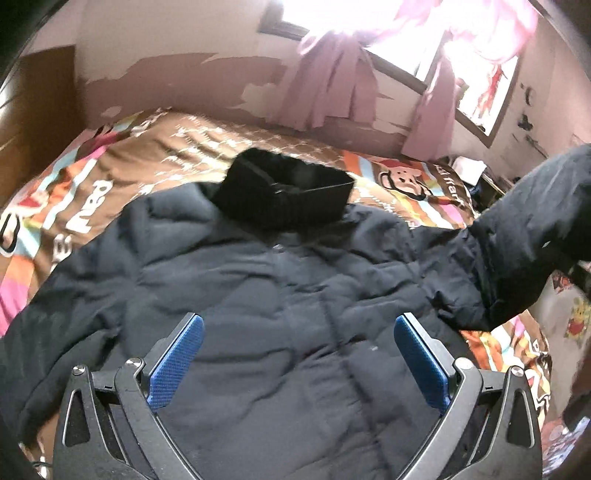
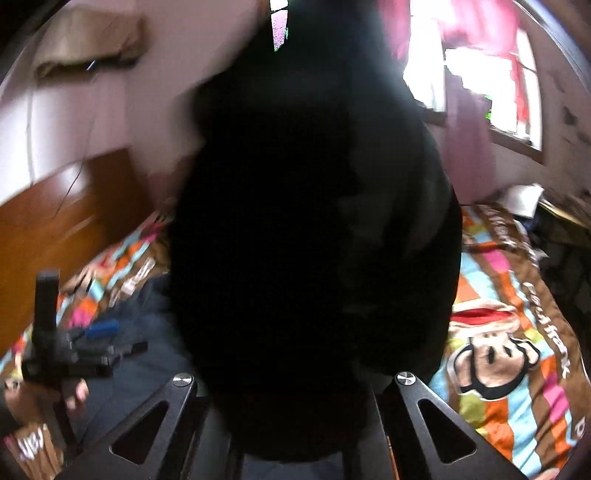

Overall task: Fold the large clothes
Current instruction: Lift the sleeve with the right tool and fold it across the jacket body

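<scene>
Tongs first: my left tongs [image 1: 298,354] stand wide apart, blue pads [image 1: 176,363] showing on both sides, nothing between them, hovering just over the lower front of the black jacket [image 1: 258,295]. In the right wrist view my right tongs [image 2: 295,424] are hidden behind a dark mass of cloth; the tips themselves I cannot see, but they are closed tight together, and the jacket's sleeve [image 2: 314,221] hangs right at them and fills the middle of that view, so I take it as pinched there.

The jacket lies spread on the bed [image 1: 92,192], front up, its body directly beyond my left tongs. Further along the jacket, its thick dark collar [image 1: 284,199] stands up at the far end. To the right of the jacket's body, the sleeve is raised off the bed and stretches up toward the frame edge. In the right wrist view, left of the hanging sleeve, I see the left tongs held in a hand [image 2: 74,398] above the jacket.

Under and around the jacket, the bed wears a bright striped cover with a cartoon monkey print [image 1: 399,177]. Beyond the jacket's collar, a peeling wall [image 1: 184,81] rises, with a bright window [image 1: 388,33] and purple curtains [image 1: 332,85].
</scene>
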`<state>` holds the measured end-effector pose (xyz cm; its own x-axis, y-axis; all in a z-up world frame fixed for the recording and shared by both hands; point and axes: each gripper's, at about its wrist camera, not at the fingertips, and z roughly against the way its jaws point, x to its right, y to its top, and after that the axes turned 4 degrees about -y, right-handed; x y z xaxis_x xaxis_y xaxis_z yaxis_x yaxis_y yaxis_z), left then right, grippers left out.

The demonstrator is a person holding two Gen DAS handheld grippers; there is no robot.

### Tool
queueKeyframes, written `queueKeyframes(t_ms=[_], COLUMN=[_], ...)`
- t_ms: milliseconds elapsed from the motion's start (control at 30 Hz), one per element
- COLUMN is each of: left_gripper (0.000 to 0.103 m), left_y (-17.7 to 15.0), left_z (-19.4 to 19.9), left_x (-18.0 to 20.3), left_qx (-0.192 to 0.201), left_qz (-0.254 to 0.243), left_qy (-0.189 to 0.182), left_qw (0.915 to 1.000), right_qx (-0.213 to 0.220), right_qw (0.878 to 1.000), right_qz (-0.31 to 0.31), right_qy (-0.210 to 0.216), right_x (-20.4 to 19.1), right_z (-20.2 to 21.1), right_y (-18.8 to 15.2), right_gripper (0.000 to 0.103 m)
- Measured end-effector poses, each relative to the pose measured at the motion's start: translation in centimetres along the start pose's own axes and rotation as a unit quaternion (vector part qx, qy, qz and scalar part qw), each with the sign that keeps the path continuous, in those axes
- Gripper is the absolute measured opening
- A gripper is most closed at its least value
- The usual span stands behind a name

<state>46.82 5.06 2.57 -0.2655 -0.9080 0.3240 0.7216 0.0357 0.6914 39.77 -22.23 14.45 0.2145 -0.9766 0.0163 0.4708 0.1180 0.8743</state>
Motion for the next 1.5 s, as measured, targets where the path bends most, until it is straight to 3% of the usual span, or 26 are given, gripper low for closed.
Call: queueKeyframes(t_ms=[233,467,633,733,800,900,967,1000,1033,1133,1233,1300,1367,1500], left_gripper=[0.101,0.101,0.101,0.101,0.101,0.101,0.101,0.101,0.101,0.100,0.098,0.086,0.046,0.007], left_y=[-1.4,-2.3,-3.5,-4.0,-4.5,-5.0,-5.1,-5.1,-5.0,-5.1,-5.4,-5.6,-5.8,-5.6], left_z=[2.0,0.2,-2.2,-1.9,-1.3,-0.5,-0.1,-0.1,-0.3,-1.8,-2.9,-3.0,-3.4,-3.7], left_x=[-5.2,-6.9,-8.2,-8.8,-9.1,-9.4,-9.2,-8.9,-8.4,-7.5,-7.3,-7.0,-6.8,-6.0], left_qx=[-0.013,-0.043,-0.048,-0.036,-0.034,-0.041,-0.042,-0.044,-0.053,-0.077,-0.088,-0.087,-0.096,-0.090], left_qz=[0.054,0.058,0.086,0.095,0.095,0.112,0.124,0.121,0.109,0.075,0.071,0.064,0.057,0.030], left_qy=[-0.034,-0.062,-0.090,-0.110,-0.118,-0.135,-0.149,-0.147,-0.133,-0.062,-0.029,-0.018,-0.001,0.040], left_qw=[0.9979,0.9955,0.9911,0.9887,0.9879,0.9836,0.9802,0.9808,0.9836,0.9923,0.9932,0.9940,0.9937,0.9947], right_qx=[-0.064,-0.140,-0.201,-0.216,-0.222,-0.223,-0.216,-0.211,-0.206,-0.200,-0.195,-0.186,-0.173,-0.137], right_qw=[0.994,0.980,0.965,0.961,0.958,0.955,0.953,0.952,0.952,0.951,0.953,0.958,0.963,0.978], right_qz=[0.051,0.053,0.062,0.065,0.058,0.064,0.082,0.090,0.099,0.118,0.115,0.110,0.103,0.069], right_qy=[0.066,0.134,0.156,0.161,0.171,0.187,0.196,0.203,0.206,0.203,0.199,0.189,0.177,0.144], right_x=[-7.3,-9.7,-10.1,-11.3,-11.0,-11.5,-11.8,-12.4,-11.9,-12.2,-11.3,-10.2,-9.1,-6.1], right_z=[-6.2,-15.0,-18.7,-20.0,-20.7,-20.2,-19.7,-18.3,-17.2,-15.5,-14.3,-13.4,-12.4,-11.4], right_y=[-3.7,-9.4,-12.5,-13.4,-13.1,-13.1,-12.8,-13.4,-14.1,-14.9,-14.9,-14.6,-14.3,-12.9], right_gripper=[0.006,0.006,0.006,0.009,0.013,0.032,0.056,0.065,0.067,0.067,0.067,0.067,0.067,0.069])
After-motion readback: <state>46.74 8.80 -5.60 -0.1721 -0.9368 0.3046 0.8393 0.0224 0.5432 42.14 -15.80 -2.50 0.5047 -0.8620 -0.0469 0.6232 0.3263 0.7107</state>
